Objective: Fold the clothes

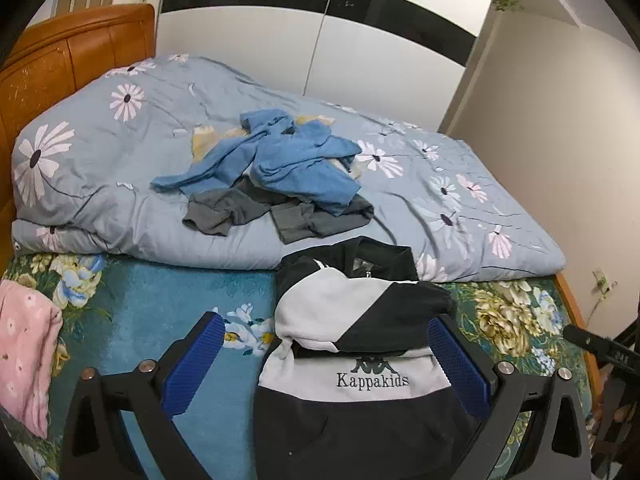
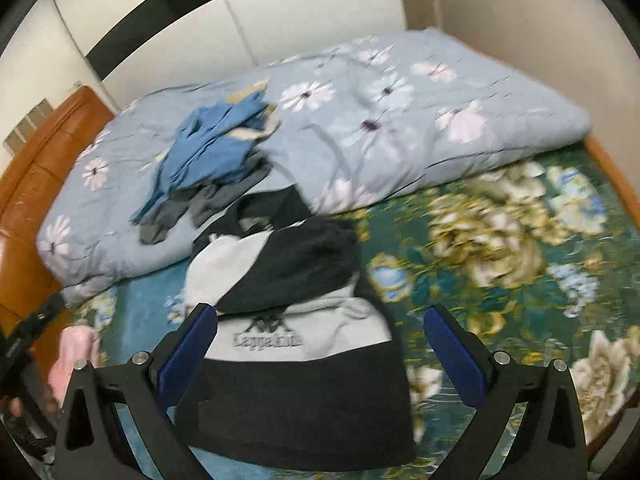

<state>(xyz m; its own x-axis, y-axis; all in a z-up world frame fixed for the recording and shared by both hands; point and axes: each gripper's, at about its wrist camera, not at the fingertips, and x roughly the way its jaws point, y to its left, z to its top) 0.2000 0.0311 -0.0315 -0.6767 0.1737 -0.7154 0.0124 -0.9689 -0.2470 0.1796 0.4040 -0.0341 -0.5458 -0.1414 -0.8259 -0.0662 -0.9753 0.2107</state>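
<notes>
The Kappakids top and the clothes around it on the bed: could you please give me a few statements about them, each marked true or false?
1. The black-and-white Kappakids top lies on the floral bedspread. True.
2. The left gripper is shut on the top. False: its jaws stand open, as do the right gripper's.
3. The blue garment lies on top of the grey garment. True.
4. Both garments are neatly folded. False: they are crumpled in a heap on the quilt.
5. A pink cloth lies at the left of the left wrist view. True.
</notes>
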